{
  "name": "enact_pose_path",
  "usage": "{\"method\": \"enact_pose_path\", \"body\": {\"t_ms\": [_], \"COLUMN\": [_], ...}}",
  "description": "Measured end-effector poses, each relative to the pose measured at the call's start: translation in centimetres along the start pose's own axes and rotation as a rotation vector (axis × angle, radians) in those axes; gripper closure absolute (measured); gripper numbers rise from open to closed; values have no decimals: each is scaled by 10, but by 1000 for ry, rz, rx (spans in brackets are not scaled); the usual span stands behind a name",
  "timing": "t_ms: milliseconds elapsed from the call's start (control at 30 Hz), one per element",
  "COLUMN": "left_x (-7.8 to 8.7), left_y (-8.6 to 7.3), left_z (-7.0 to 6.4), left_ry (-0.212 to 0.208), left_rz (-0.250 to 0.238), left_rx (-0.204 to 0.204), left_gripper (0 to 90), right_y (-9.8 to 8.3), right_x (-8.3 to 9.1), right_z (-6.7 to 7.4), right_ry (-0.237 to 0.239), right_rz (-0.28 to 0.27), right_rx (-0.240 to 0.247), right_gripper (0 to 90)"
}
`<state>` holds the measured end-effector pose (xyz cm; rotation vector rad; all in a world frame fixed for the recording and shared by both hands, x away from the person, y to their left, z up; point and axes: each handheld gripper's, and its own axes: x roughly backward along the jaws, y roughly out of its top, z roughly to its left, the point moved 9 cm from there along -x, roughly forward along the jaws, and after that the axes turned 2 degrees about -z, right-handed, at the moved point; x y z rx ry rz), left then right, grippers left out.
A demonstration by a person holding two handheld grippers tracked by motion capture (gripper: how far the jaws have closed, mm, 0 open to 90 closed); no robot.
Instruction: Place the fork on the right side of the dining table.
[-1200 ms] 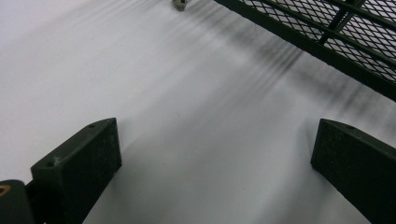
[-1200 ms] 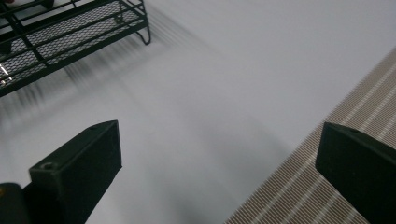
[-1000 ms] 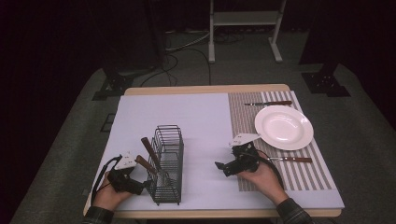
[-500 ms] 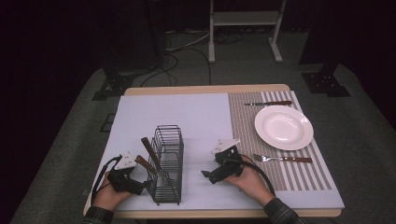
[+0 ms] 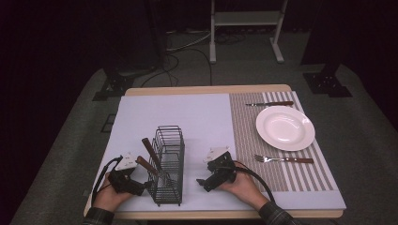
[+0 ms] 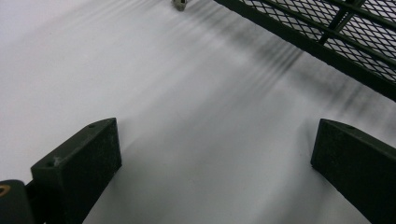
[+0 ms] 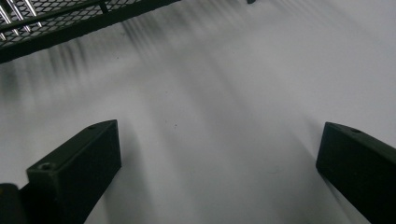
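A black wire basket (image 5: 168, 165) stands on the pale mat (image 5: 187, 117) near the front left, with two wooden-handled utensils (image 5: 151, 156) leaning out of it. My left gripper (image 5: 143, 186) rests on the mat just left of the basket, open and empty; its view shows the basket's mesh base (image 6: 327, 42) ahead to the right. My right gripper (image 5: 202, 183) lies on the mat right of the basket, open and empty, with the basket's base (image 7: 70, 21) at its upper left. A white plate (image 5: 285, 127) sits on the striped placemat (image 5: 277, 164), a fork (image 5: 283, 159) in front of it and a knife (image 5: 270, 103) behind it.
The table's front edge (image 5: 216, 214) runs just below both hands. A metal stand (image 5: 244, 28) and cables (image 5: 187, 51) are on the floor beyond the table. A small metal foot (image 6: 179, 4) of the basket shows in the left gripper view.
My right gripper has moved left and toward the front, off the striped placemat onto the pale mat near the basket. The fork stays on the placemat. The left gripper has not moved.
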<state>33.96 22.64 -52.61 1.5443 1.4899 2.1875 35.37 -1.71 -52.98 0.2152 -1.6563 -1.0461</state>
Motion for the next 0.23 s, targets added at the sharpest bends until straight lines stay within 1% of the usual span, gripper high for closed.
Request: {"method": "enact_pose_path", "body": {"t_ms": [33,233], "left_x": [0,0], "left_y": [0,0], "left_z": [0,0], "left_ry": [0,0], "left_rz": [0,0], "left_rx": [0,0], "left_gripper": [0,0], "right_y": [0,-1], "right_x": [0,0], "right_z": [0,0], "right_ry": [0,0], "right_rz": [-8,-8], "right_rx": [3,0], "right_gripper": [0,0]}}
